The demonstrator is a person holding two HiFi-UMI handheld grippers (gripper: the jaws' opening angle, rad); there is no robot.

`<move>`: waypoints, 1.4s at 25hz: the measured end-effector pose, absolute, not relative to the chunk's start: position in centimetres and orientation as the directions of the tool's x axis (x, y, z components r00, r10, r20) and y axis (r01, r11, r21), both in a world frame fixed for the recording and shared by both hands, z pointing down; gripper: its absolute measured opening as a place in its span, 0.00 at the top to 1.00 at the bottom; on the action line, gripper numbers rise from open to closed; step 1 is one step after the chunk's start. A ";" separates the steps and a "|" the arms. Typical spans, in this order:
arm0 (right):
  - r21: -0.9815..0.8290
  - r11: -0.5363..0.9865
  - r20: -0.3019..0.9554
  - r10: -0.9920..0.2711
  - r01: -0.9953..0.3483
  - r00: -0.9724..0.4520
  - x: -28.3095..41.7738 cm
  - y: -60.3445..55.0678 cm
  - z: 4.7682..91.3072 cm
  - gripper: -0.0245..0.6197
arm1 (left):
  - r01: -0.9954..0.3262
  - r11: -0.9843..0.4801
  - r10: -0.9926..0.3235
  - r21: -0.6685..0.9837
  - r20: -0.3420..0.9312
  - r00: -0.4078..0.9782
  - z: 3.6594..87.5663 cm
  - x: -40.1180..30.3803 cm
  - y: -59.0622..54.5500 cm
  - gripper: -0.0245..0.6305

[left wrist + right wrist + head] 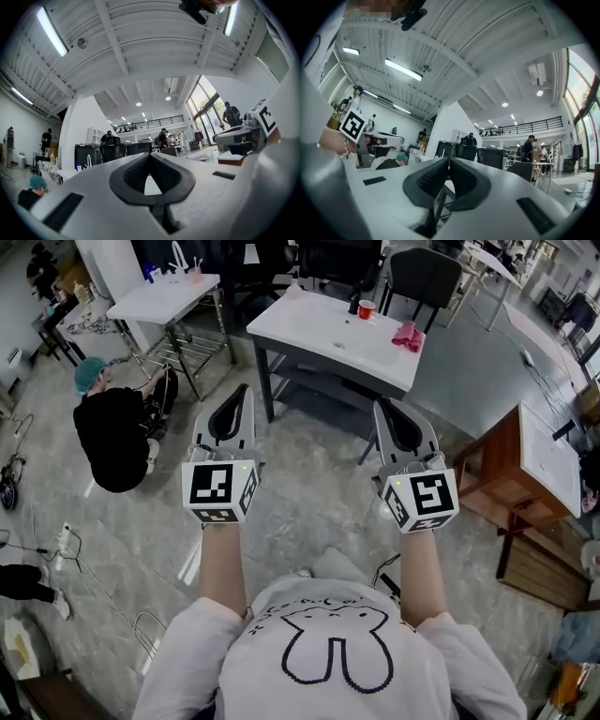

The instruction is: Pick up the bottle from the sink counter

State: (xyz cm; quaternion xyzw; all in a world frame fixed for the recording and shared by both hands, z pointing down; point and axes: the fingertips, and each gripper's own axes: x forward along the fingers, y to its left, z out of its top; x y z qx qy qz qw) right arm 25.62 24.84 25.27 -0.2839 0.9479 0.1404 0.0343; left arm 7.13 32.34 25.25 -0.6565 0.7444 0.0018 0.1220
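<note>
In the head view a white sink counter [319, 329] stands ahead on the grey floor. At its far edge is a small dark bottle [354, 304], next to a red cup [366, 308]. A pink cloth [408, 335] lies at its right end. Both grippers are held level, well short of the counter. My left gripper [245, 390] is shut and holds nothing. My right gripper [380, 406] also has its tips together and holds nothing. Each gripper view shows closed jaws, the left gripper [150, 155] and the right gripper [449, 160]. The bottle is not discernible in either.
A person in a teal cap [111, 427] crouches on the floor at left, beside a second white table [164, 296]. A wooden cabinet with a white top [539, 465] stands at right. A black chair [424, 276] is behind the counter. Cables lie at far left.
</note>
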 end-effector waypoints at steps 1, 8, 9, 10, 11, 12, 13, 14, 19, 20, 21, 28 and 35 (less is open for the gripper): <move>0.245 0.797 -0.146 -0.533 -0.552 -0.834 25.3 24.1 25.2 0.91 | -0.978 0.138 -0.977 -0.155 -0.182 -0.109 25.3 6.6 31.7 0.95; 0.218 0.789 -0.149 -0.555 -0.575 -0.818 22.7 18.1 25.5 0.90 | -0.980 0.141 -0.979 -0.142 -0.169 -0.117 25.9 3.0 26.7 0.95; 0.216 0.790 -0.150 -0.554 -0.574 -0.819 22.3 17.2 25.7 0.91 | -0.980 0.142 -0.979 -0.140 -0.168 -0.118 26.1 2.5 25.8 0.95; 0.214 0.792 -0.151 -0.552 -0.572 -0.820 21.8 16.2 25.9 0.91 | -0.980 0.143 -0.979 -0.140 -0.167 -0.119 26.2 2.0 24.8 0.95; 0.212 0.793 -0.151 -0.550 -0.571 -0.821 21.3 15.2 26.0 0.90 | -0.980 0.144 -0.979 -0.139 -0.167 -0.120 26.4 1.5 23.8 0.95; 0.211 0.795 -0.151 -0.548 -0.568 -0.823 20.6 14.1 26.1 0.91 | -0.980 0.145 -0.979 -0.140 -0.165 -0.121 26.5 0.9 22.8 0.95; 0.210 0.797 -0.152 -0.545 -0.566 -0.825 19.9 13.0 26.2 0.91 | -0.979 0.147 -0.979 -0.139 -0.164 -0.123 26.6 0.3 21.6 0.95; 0.210 0.799 -0.152 -0.542 -0.563 -0.827 19.1 11.8 26.3 0.90 | -0.979 0.149 -0.979 -0.139 -0.163 -0.126 26.7 -0.4 20.4 0.95; 0.203 0.812 -0.144 -0.528 -0.547 -0.837 15.1 4.8 26.4 0.91 | -0.980 0.153 -0.981 -0.129 -0.143 -0.135 27.1 -3.8 13.5 0.95; 0.200 0.813 -0.141 -0.528 -0.546 -0.838 14.4 3.2 26.5 0.90 | -0.980 0.152 -0.981 -0.128 -0.138 -0.134 27.2 -4.5 11.9 0.95; 0.196 0.815 -0.139 -0.528 -0.545 -0.838 13.7 1.6 26.4 0.90 | -0.980 0.151 -0.982 -0.127 -0.134 -0.133 27.2 -5.2 10.3 0.95; 0.194 0.823 -0.118 -0.521 -0.534 -0.845 8.8 -8.9 26.3 0.91 | -0.982 0.146 -0.983 -0.116 -0.129 -0.131 26.7 -9.7 -0.7 0.95; 0.197 0.823 -0.102 -0.524 -0.533 -0.846 6.3 -15.8 26.1 0.90 | -0.985 0.143 -0.983 -0.098 -0.127 -0.130 26.9 -11.9 -7.7 0.95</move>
